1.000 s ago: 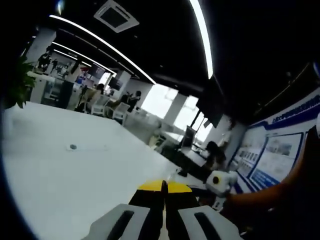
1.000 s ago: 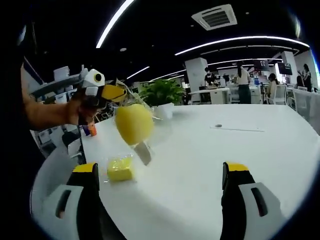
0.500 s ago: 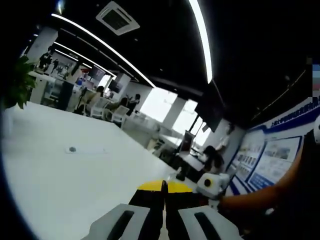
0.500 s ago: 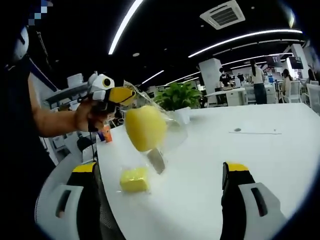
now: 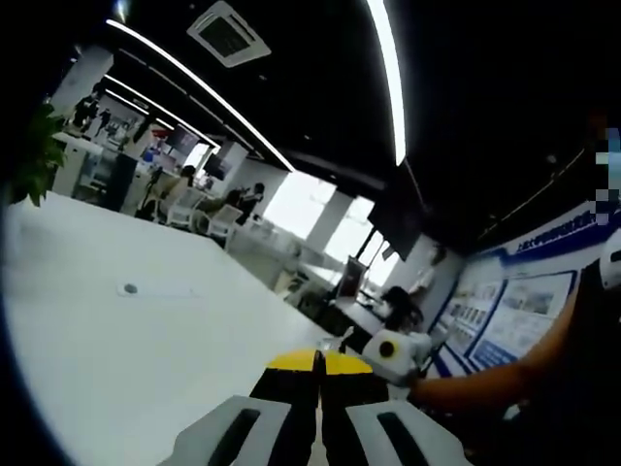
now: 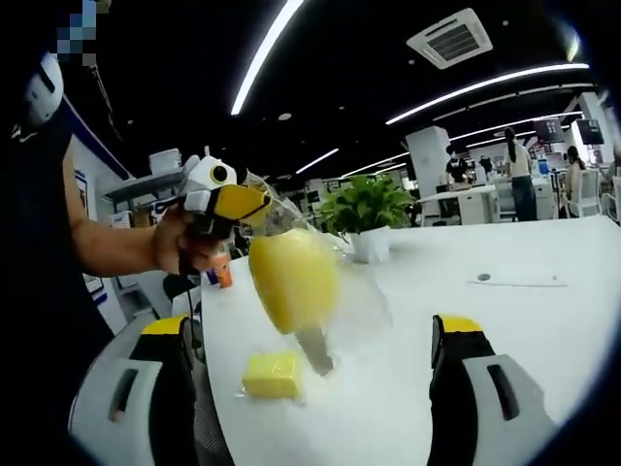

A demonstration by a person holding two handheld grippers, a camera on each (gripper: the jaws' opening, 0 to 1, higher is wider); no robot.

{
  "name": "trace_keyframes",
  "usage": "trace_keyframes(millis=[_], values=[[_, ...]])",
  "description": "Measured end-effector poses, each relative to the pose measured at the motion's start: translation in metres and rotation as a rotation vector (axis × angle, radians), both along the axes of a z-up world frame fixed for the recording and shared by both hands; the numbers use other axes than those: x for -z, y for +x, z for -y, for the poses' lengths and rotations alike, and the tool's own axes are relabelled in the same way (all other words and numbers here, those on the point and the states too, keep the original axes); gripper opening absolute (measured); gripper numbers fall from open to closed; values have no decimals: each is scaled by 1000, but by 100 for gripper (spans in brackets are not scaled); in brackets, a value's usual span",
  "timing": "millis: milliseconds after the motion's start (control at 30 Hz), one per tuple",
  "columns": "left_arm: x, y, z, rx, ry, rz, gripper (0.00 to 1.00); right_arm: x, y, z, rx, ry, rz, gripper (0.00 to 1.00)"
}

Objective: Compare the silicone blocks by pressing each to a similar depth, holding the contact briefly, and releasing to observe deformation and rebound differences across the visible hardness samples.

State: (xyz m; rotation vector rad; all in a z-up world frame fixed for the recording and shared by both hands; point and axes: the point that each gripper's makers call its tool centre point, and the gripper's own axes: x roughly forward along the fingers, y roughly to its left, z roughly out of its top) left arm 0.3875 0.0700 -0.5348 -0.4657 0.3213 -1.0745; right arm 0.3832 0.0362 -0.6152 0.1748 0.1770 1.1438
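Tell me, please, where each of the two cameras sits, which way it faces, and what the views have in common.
Left gripper view: rides on the left gripper, jaws shut, looking across the white table toward windows and ceiling lights; the person's forearm holds the right gripper beyond.
Right gripper view: rides on the right gripper, jaws open, facing the left gripper pinching a clear bag with a yellow block; another yellow block lies on the table.
Shared: the table, and each shows the other gripper.

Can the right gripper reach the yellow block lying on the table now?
Probably yes: the right gripper is open, the yellow block lies uncovered; the hanging bagged sample partly crowds the approach.
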Motion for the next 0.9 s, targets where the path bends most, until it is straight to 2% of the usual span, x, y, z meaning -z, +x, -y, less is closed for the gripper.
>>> trace_keyframes(millis=[67,200,333,400,500,600,800,900], values=[[-1,-4,2,18,-6,0,0,-5,-1,-3,-9,18,7,96],[-4,-10,5,49,-17,-5,0,-15,-5,-9,-32,45,27,88],[-5,-15,8,67,-24,-9,0,-18,-8,-12,-47,53,39,79],[-6,-16,9,69,-24,-7,0,-20,-9,-13,-55,58,45,71],[-7,-18,10,72,-28,-7,0,-21,-10,-14,-61,65,52,64],[-8,-20,10,78,-33,-6,0,-22,-12,-16,-69,72,37,60],[-8,-23,10,86,-34,-11,0,-28,-14,-16,-74,90,49,47],[-10,-23,9,86,-41,-10,0,-28,-17,-17,-84,87,53,43]])
